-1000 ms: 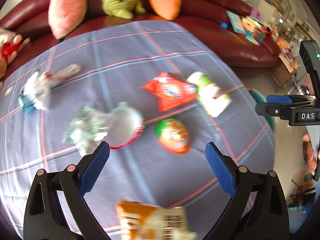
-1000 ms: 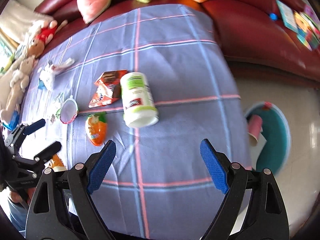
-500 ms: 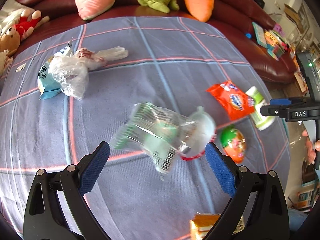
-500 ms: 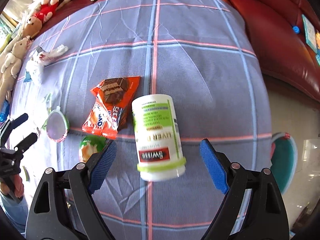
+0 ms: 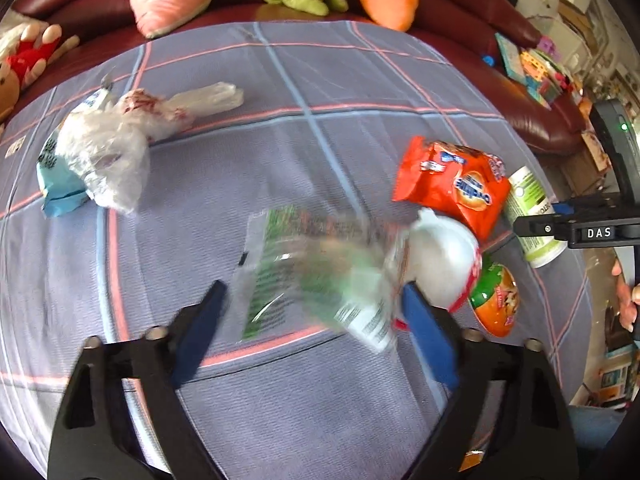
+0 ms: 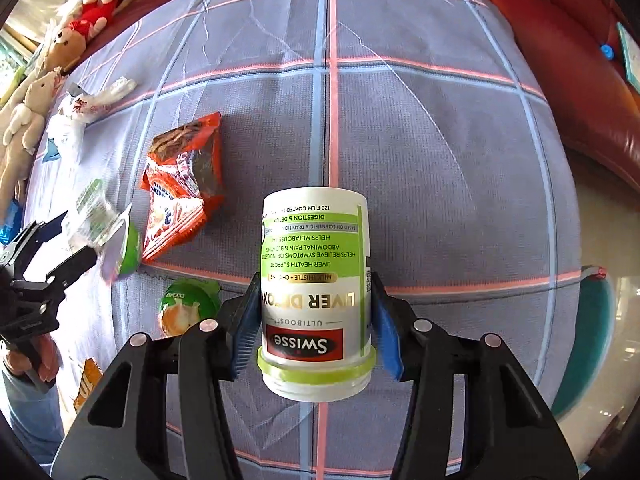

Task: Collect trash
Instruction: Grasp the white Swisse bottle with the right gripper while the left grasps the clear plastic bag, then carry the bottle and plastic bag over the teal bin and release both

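Right gripper (image 6: pixel 314 320) clamps the white green-labelled supplement bottle (image 6: pixel 316 280); left gripper (image 5: pixel 314 322) gapes around a crumpled clear plastic wrapper (image 5: pixel 304 276).

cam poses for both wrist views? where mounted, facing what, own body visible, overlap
Left wrist: on the left gripper, looking forward and down at the checked tablecloth toward the sofa; its blue-padded fingers flank a clear plastic wrapper; the right gripper shows at the right edge.
Right wrist: on the right gripper, facing down at the cloth; its pads sit against a lying supplement bottle; the left gripper shows at far left.
Shared: the bottle, orange snack packet, round orange-green pack, cloth.
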`<act>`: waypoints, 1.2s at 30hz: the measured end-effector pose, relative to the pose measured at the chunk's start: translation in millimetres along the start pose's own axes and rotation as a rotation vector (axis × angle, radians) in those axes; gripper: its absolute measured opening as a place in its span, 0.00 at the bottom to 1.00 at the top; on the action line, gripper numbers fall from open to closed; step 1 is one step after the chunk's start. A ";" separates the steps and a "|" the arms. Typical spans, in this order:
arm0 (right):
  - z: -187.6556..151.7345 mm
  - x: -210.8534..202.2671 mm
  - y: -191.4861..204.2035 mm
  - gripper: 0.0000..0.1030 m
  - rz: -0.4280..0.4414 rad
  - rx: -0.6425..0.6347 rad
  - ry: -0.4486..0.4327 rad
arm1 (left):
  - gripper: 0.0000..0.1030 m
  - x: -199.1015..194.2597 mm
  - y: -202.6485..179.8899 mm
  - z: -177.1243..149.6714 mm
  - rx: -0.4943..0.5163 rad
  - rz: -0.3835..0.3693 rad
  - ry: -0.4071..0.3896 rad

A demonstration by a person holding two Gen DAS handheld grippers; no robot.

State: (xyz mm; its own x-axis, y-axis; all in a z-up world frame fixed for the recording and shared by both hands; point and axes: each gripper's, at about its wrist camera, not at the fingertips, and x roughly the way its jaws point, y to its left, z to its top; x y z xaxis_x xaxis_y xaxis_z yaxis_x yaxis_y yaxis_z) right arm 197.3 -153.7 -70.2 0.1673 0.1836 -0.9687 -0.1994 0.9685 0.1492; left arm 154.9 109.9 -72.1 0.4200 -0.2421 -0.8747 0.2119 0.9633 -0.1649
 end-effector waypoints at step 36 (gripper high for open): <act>-113.8 -121.9 -64.9 0.47 0.111 0.188 -0.273 | 0.66 -99.0 -142.4 -22.0 0.117 -0.049 -0.191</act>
State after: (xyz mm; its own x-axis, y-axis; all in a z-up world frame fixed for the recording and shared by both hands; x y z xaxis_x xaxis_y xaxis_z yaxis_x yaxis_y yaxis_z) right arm 80.0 -258.1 15.7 0.4116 0.3033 -0.8594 -0.0540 0.9495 0.3092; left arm 63.7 -0.8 28.0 0.5635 -0.3162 -0.7632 0.3323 0.9326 -0.1410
